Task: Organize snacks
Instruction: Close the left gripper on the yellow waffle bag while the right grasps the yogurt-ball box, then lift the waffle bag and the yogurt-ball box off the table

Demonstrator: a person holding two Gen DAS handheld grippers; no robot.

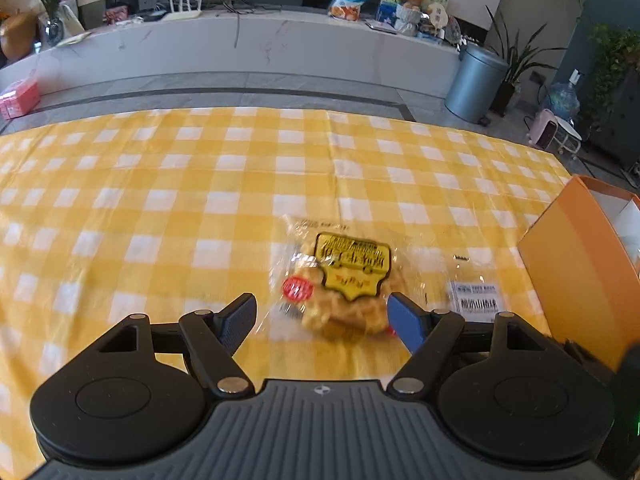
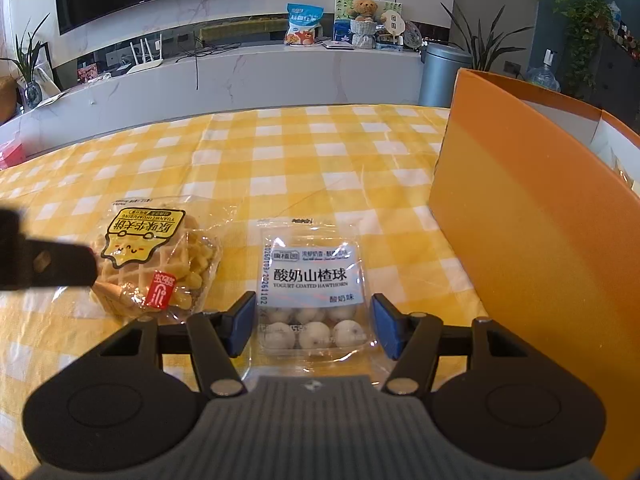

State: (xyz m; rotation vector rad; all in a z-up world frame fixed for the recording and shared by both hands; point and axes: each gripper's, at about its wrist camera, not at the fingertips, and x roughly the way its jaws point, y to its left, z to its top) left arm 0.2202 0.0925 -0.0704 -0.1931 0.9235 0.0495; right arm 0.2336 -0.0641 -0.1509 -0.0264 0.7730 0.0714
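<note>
- Left wrist view: the left gripper [image 1: 322,314] stands wide open low in the frame, its blue fingers [image 1: 406,320] spread to either side of the waffle pack [image 1: 340,280].
- The waffle pack lies flat on the yellow checked tablecloth [image 1: 160,200], just below the centre of the frame; its near end sits between the fingertips, with the right pad close against its edge and a clear gap on the left. Nothing is gripped here.
- Further right in the same view, the hawthorn ball pack [image 1: 476,296] lies on the cloth, just beside the orange box [image 1: 568,264] at the right edge.
- Right wrist view: the right gripper [image 2: 314,326] straddles the hawthorn ball pack [image 2: 314,300], lower centre of the frame.
- Its blue pads [image 2: 242,326] flank the lower half of the tray of white balls; a sliver of gap shows on both sides, so the jaws are open, not pressing.
- The waffle pack [image 2: 156,260] sits to the left of it on the tablecloth [image 2: 320,160], with the left gripper's dark finger [image 2: 52,266] at its left edge.
- The orange box [image 2: 532,220] rises at the right of the frame, near the hawthorn pack yet apart from it.
</note>
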